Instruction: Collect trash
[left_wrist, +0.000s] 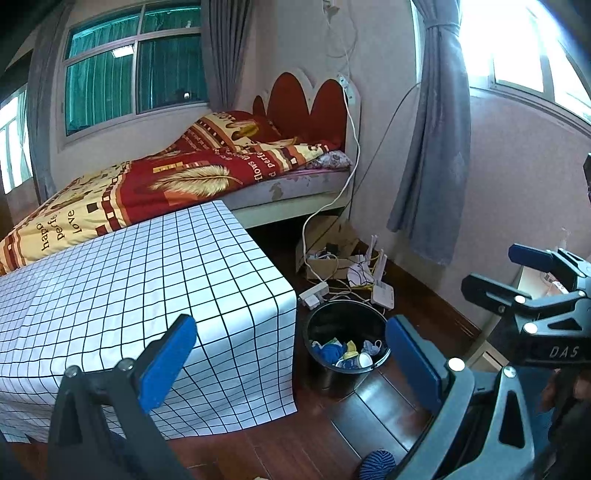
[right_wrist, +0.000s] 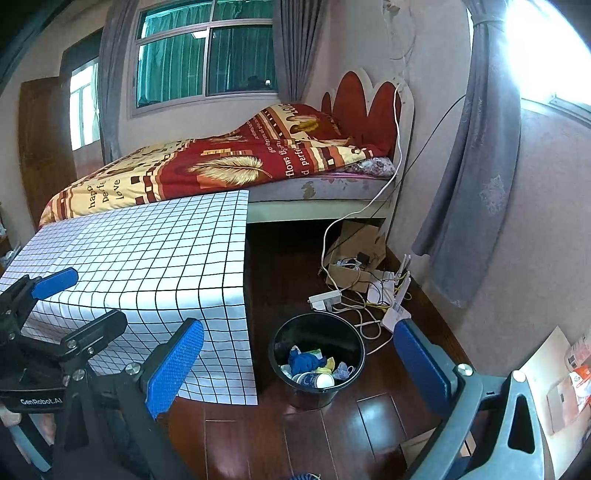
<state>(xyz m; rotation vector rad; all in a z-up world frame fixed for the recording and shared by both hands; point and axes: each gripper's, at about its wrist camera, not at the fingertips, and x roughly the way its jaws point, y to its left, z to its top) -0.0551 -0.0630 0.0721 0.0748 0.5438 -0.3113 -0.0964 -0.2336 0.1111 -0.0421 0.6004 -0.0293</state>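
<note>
Round black plastic bin (left_wrist: 347, 341) low and right of centre in the left wrist view, standing on dark glossy wooden floorboards (left_wrist: 314, 443) just beside the hanging edge of a white tablecloth with a black grid (left_wrist: 147, 280). Same bin at lower centre of the right wrist view (right_wrist: 318, 354). Inside, a loose heap of trash (right_wrist: 314, 367): crumpled blue cloth or wrapper, yellow scraps, a pale round lid or cup end, what looks like a face mask. Tabletop bare, no litter visible on it.

Left gripper (left_wrist: 291, 373) with blue-padded fingers (left_wrist: 168, 365) spread wide, nothing between them, framing the bin from above and nearer the camera. Right gripper (right_wrist: 299, 373) likewise wide apart and empty, blue pads (right_wrist: 175, 365) either side of the bin.

Likely handling: bin contents light, soft, crushable, little grip force needed; the pale cup-like piece probably thin and easily dented. Bin itself stiff, thin-walled, smooth, probably slippery on the padded fingers, light even with this load. Best hold judged to be the rolled rim, one finger inside and one outside the wall, at the near side clear of the tablecloth. Bail handle not discernible.

Behind the bin, toward upper right of it, a tangle of white and yellow cables and a white power strip (right_wrist: 325, 299) on the floor, close to the far wall of the bin; risk of snagging on any lift backward. Bed with red and yellow patterned quilt (right_wrist: 207, 173) across the upper middle.
</note>
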